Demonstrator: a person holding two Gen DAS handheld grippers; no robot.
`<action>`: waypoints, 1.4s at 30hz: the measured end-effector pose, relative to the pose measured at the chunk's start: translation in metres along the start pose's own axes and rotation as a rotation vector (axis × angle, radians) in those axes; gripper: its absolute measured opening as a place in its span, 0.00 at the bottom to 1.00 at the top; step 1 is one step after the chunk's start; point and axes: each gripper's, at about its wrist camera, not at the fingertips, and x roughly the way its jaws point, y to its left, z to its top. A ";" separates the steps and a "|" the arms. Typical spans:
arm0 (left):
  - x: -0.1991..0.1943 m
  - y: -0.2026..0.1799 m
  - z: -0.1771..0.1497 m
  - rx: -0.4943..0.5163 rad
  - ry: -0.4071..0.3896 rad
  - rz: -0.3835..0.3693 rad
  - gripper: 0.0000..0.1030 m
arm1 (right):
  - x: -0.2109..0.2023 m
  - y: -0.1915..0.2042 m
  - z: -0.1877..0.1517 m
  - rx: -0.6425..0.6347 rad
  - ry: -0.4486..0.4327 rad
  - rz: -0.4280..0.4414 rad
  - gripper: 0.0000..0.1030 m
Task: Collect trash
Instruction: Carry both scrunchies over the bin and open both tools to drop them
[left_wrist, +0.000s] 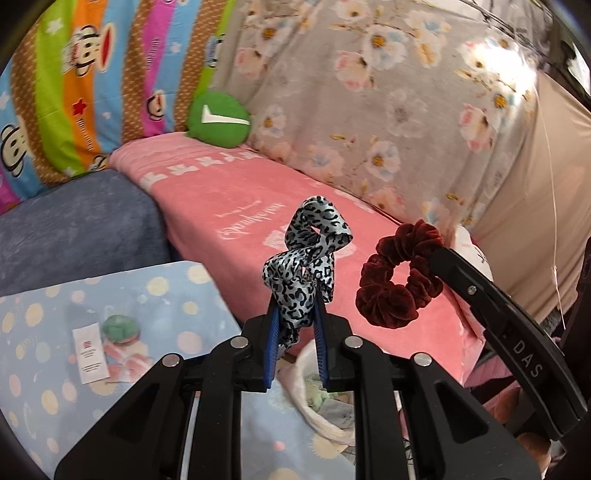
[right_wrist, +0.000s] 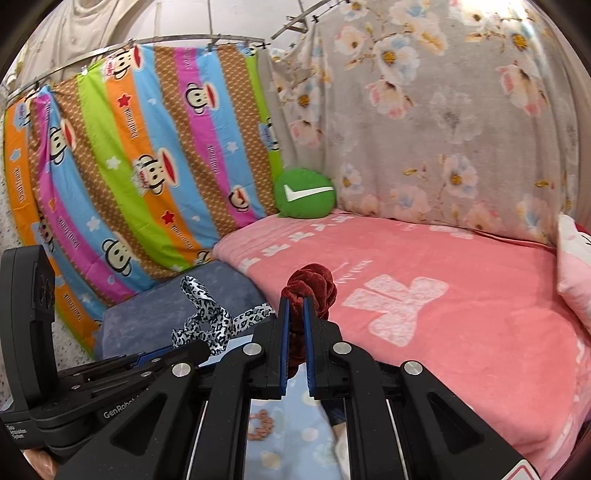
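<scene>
Two hair ties are being held up above the pink fleece blanket — one per gripper. The left gripper is clamping a twisted grey leopard-print satin scrunchie; the right gripper is pinching a dark red velvet scrunchie. One white paper sachet is lying on the pale blue dotted sheet — its print is too small to read.
</scene>
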 end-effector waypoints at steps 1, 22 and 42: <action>0.004 -0.009 -0.001 0.013 0.007 -0.011 0.16 | -0.002 -0.008 -0.001 0.006 0.000 -0.011 0.07; 0.079 -0.099 -0.042 0.089 0.178 -0.179 0.42 | -0.009 -0.120 -0.057 0.135 0.083 -0.181 0.14; 0.071 -0.056 -0.042 0.001 0.129 -0.042 0.67 | -0.002 -0.102 -0.068 0.122 0.086 -0.187 0.54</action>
